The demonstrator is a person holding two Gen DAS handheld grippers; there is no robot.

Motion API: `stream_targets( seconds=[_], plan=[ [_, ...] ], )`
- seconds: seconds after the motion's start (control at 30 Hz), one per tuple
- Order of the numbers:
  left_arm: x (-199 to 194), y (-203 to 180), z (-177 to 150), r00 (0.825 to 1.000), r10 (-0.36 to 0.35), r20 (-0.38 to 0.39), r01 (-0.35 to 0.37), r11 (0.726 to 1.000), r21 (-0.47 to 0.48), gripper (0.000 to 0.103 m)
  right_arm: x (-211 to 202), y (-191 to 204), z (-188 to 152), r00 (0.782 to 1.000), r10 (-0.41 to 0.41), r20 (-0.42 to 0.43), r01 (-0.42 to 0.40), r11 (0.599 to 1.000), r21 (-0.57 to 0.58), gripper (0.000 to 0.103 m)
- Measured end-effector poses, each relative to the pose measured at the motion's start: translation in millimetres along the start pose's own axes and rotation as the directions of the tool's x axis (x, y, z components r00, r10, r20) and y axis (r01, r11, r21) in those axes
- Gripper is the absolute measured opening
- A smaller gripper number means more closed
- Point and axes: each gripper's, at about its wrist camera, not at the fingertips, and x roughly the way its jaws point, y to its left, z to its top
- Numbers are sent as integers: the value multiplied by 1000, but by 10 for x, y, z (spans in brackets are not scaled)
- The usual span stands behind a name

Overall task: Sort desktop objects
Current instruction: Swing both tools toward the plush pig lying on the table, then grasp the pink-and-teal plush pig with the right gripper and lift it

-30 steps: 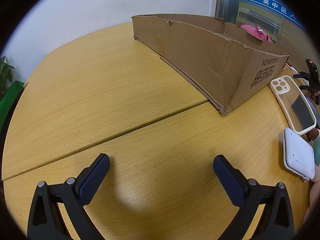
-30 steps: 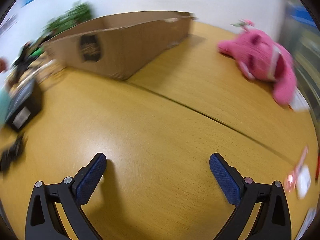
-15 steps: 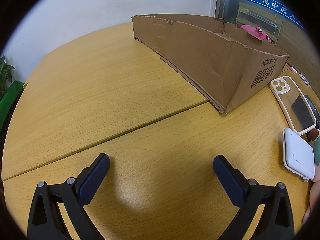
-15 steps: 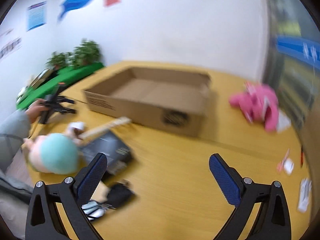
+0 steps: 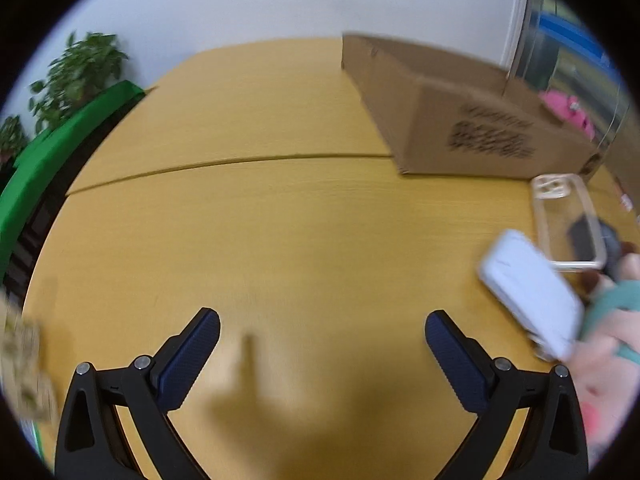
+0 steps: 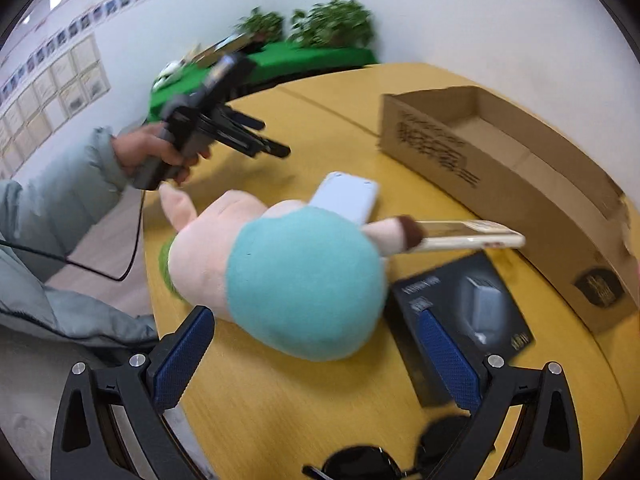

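My right gripper (image 6: 320,354) is open and empty, just above a pink and teal plush toy (image 6: 296,280) lying on the wooden table (image 6: 280,400). Beside the plush lie a white power bank (image 6: 348,196), a clear phone case (image 6: 468,234), a black box (image 6: 468,316) and sunglasses (image 6: 384,464). An open cardboard box (image 6: 520,184) stands behind them. My left gripper (image 5: 322,354) is open and empty over bare table (image 5: 280,240). The left wrist view shows the power bank (image 5: 532,300), the phone case (image 5: 568,220), the cardboard box (image 5: 452,120) and the plush (image 5: 612,344) at the right.
A person's hand holds the left gripper (image 6: 208,120) at the table's left side, with a cable hanging. Green-covered stand with plants (image 6: 304,52) stands behind the table. A pink plush (image 5: 568,114) lies beyond the cardboard box. The table edge runs at the left (image 5: 48,220).
The right gripper swung left and down, from facing the cardboard box and pink plush to hovering over the teal plush. The left gripper lifted and turned left, its view now blurred.
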Motion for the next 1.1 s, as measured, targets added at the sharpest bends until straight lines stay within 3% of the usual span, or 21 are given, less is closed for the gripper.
stream_targets(
  seconds=[0.1,0.17,0.3,0.37,0.4,0.43,0.47,0.5,0.53,0.63,0.67,0.77,0.87,0.97,1.03,1.1],
  plan=[
    [-511,-83,-284,991,-131,11,131,981,-142,102,195,80,48,1000,16,-22,-18,998,-62,103],
    [-756,-165,-510,964,-265,-2,257,938,-232,102,290,80,51,999,33,-42,-37,996,-79,103],
    [-957,-486,-811,902,-428,53,423,854,-302,102,392,181,98,998,51,-48,-56,993,-104,103],
    [-833,-778,-861,882,-470,31,455,834,-314,102,355,284,86,991,125,-56,-131,983,-127,103],
    [-749,-861,-871,882,-470,9,448,834,-323,102,333,383,66,986,155,-60,-163,973,-161,102],
    [-649,-889,-906,899,-437,-22,405,850,-337,102,328,421,43,986,154,-60,-163,969,-184,102],
    [-512,-924,-930,904,-425,-57,379,855,-354,102,340,440,27,989,133,-61,-142,969,-202,102],
    [-434,-916,-958,885,-461,-66,405,833,-378,103,371,411,12,991,112,-69,-124,972,-198,102],
    [-351,-868,-993,854,-519,-41,456,784,-421,103,415,344,9,991,109,-80,-121,979,-166,102],
    [-351,-756,-996,839,-544,23,496,747,-443,96,560,239,32,987,128,-95,-137,986,-94,101],
    [-368,-750,-981,836,-548,25,502,747,-436,92,633,272,35,987,124,-102,-134,986,-96,96],
    [-445,-769,-881,866,-500,17,467,795,-388,86,667,300,49,996,68,-60,-73,995,-70,90],
    [-529,-779,-788,874,-485,16,460,818,-345,82,636,282,75,998,52,-23,-53,998,-32,83],
    [-663,-926,-555,891,-452,40,447,860,-247,81,465,260,134,999,-5,35,6,1000,-13,80],
    [-851,-990,-335,890,-447,92,456,873,-172,81,216,202,237,992,-54,111,54,999,4,79],
    [-1101,-1068,-15,880,-447,161,462,884,-71,81,-135,137,420,969,-133,210,133,991,12,78]
  ],
)
